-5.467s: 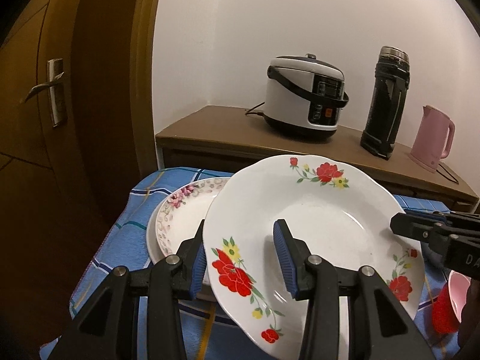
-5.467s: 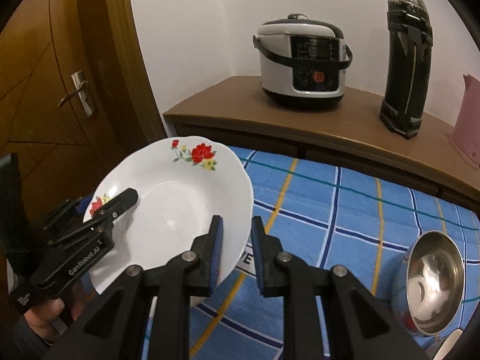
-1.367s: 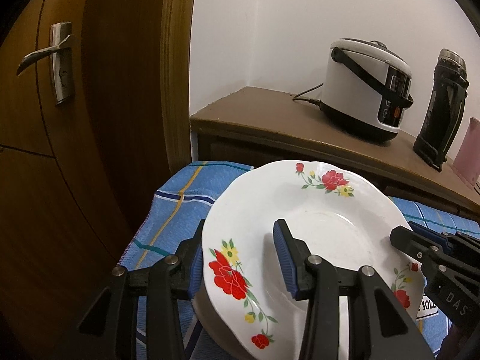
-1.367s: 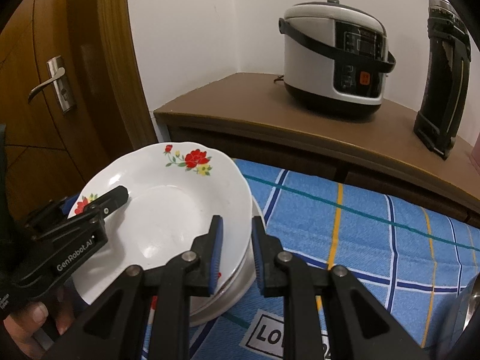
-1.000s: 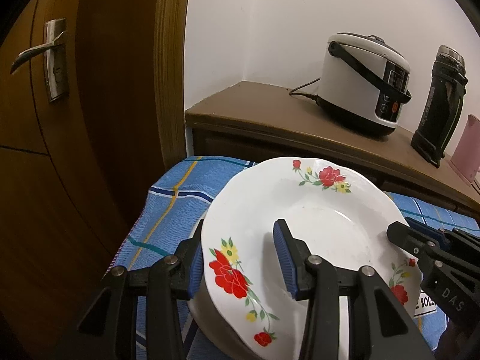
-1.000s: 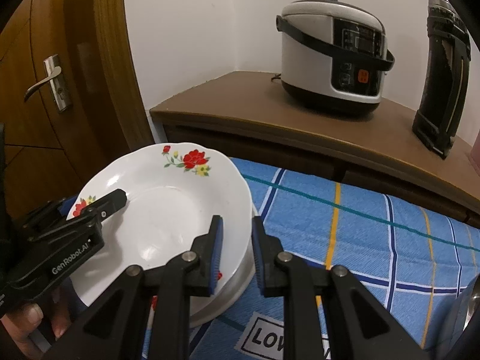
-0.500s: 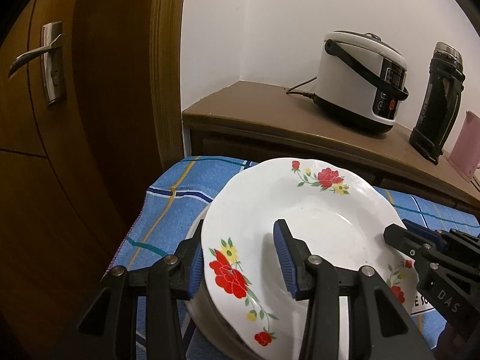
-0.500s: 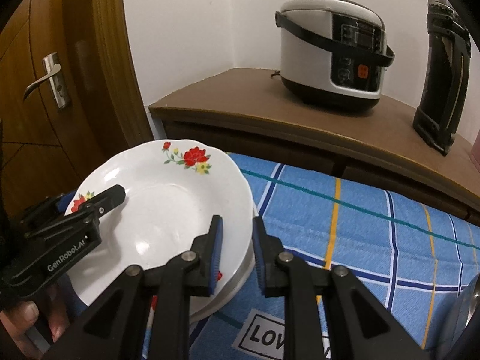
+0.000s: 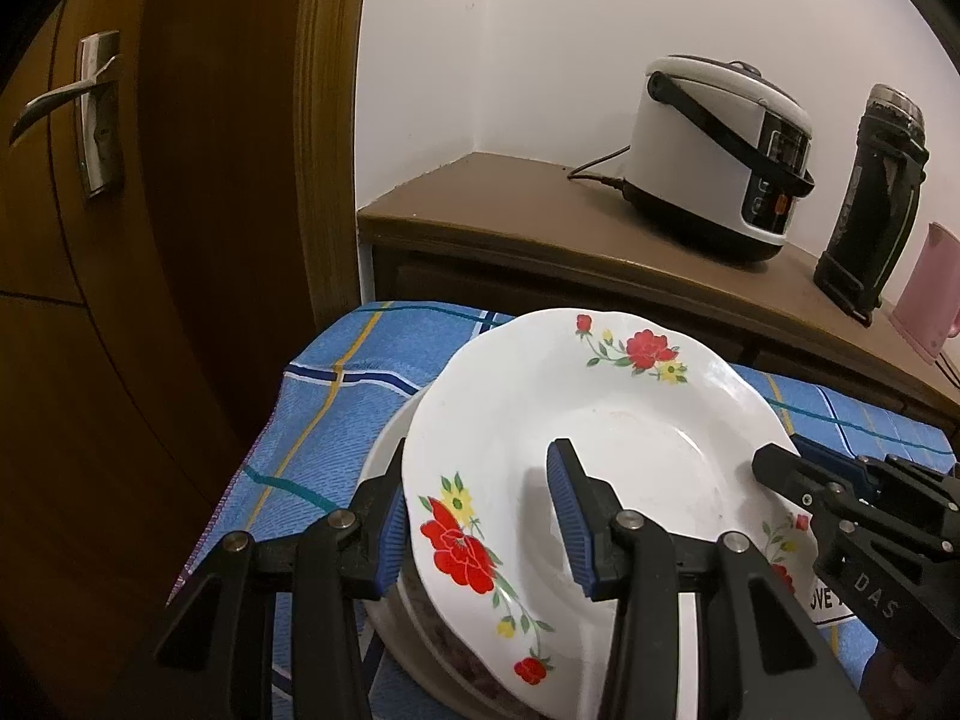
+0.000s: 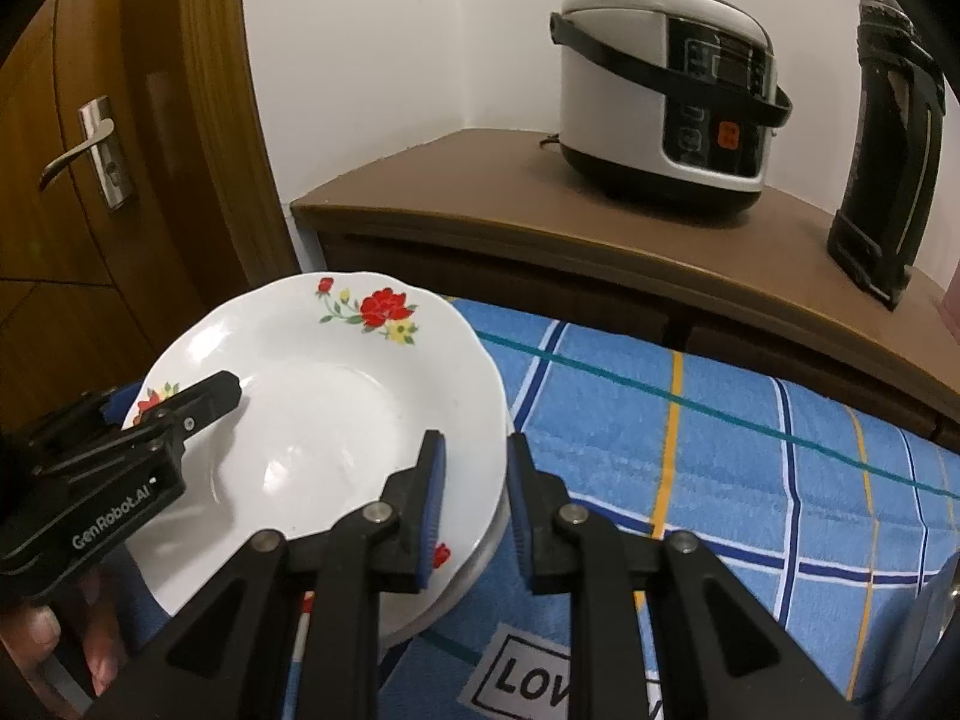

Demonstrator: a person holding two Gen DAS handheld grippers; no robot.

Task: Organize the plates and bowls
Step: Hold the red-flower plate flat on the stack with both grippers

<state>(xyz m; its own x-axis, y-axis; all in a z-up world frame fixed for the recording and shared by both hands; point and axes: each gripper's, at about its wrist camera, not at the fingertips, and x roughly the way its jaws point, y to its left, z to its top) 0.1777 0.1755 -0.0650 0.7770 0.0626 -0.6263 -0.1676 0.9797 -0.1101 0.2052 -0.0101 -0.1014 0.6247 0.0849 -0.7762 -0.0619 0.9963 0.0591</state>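
A white deep plate with red flowers (image 9: 600, 432) (image 10: 336, 420) lies slightly tilted on a stack of white plates (image 9: 390, 438) (image 10: 474, 576) at the left end of the table. My left gripper (image 9: 480, 522) (image 10: 180, 396) is shut on the plate's near-left rim, one pad outside and one pad in the bowl. My right gripper (image 10: 474, 492) (image 9: 792, 456) is shut on the plate's right rim, which fills the narrow gap between its pads. The plates beneath are mostly hidden.
A blue checked cloth (image 10: 720, 450) covers the table. Behind it stands a wooden sideboard (image 9: 510, 210) with a rice cooker (image 9: 720, 156), a black flask (image 9: 870, 198) and a pink kettle (image 9: 924, 300). A wooden door (image 9: 90, 114) is at the left.
Both grippers have carried the flowered plate left and down from mid-air, and it now rests on the stack. Over the last second almost nothing has moved.
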